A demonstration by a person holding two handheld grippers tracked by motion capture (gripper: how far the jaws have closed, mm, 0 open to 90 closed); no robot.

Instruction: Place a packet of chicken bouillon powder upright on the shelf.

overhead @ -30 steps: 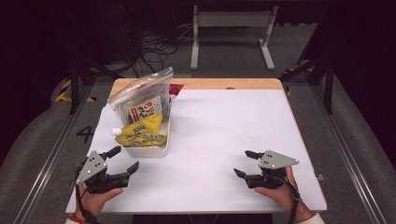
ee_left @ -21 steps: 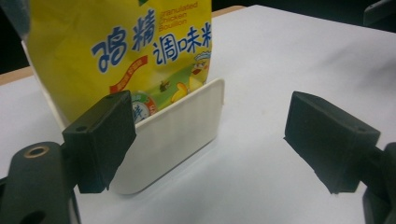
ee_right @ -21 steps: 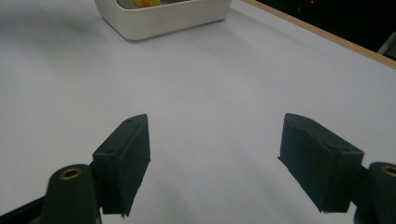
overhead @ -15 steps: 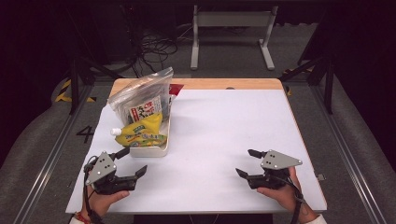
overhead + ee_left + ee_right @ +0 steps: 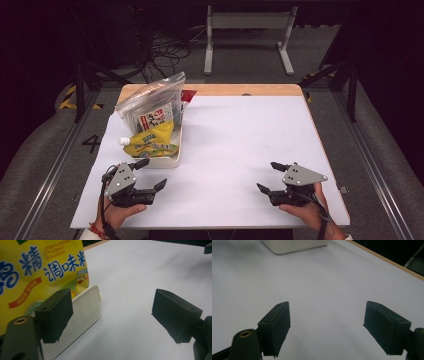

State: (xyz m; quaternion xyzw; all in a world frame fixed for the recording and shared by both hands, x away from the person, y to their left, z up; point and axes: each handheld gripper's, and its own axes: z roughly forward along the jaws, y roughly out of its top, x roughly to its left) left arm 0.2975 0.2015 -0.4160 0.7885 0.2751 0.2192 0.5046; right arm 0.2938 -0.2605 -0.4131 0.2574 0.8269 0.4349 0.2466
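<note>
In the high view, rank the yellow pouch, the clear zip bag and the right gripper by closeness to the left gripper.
1. Yellow pouch: just beyond the left gripper, lying in the white tray.
2. Clear zip bag: farther back, behind the pouch.
3. Right gripper: far across the table's near edge.

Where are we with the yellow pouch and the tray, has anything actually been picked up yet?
Nothing looks done yet: the yellow pouch lies in the white tray beside the clear zip bag. In hand: the left gripper sits just short of the tray's near corner, jaws open and empty. The right gripper rests open and empty over the bare white table. Any grasp or move of the pouch is still ahead.
</note>
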